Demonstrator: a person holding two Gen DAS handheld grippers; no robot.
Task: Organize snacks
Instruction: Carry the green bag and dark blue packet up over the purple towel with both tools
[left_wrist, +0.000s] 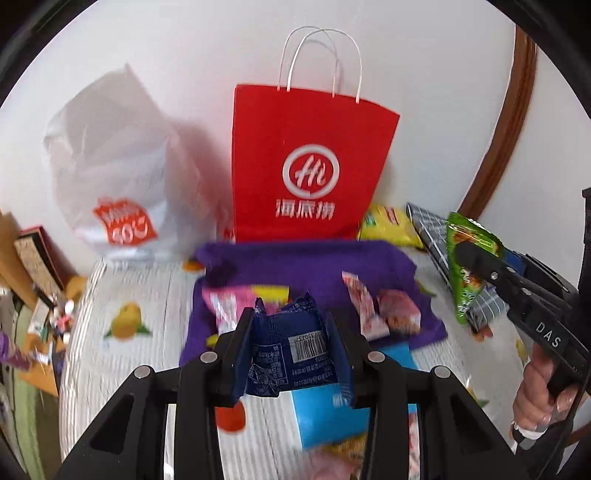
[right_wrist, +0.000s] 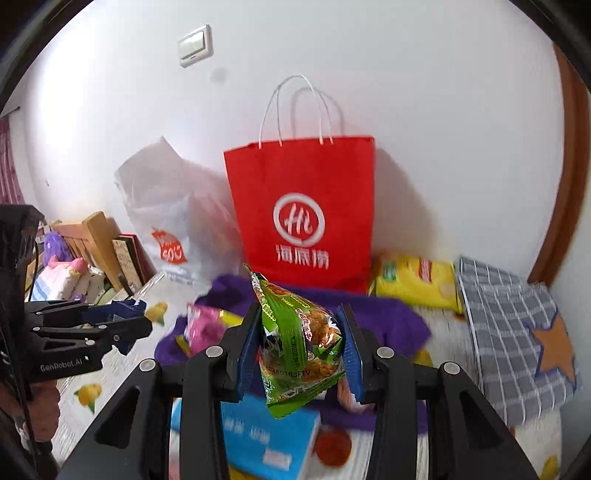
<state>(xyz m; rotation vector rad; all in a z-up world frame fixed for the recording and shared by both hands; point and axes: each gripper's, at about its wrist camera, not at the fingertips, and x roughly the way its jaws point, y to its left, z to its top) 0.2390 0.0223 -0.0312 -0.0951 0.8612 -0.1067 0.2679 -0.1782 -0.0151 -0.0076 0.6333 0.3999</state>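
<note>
My left gripper is shut on a dark blue snack packet and holds it above the table; it also shows in the right wrist view. My right gripper is shut on a green snack packet, also seen in the left wrist view. A red paper bag with white handles stands upright against the wall behind both, also in the right wrist view. Pink snack packets lie on a purple cloth below the grippers.
A white plastic bag stands left of the red bag. A yellow chip bag and a grey checked cloth lie to the right. A light blue box lies near the front. The fruit-print tablecloth covers the table.
</note>
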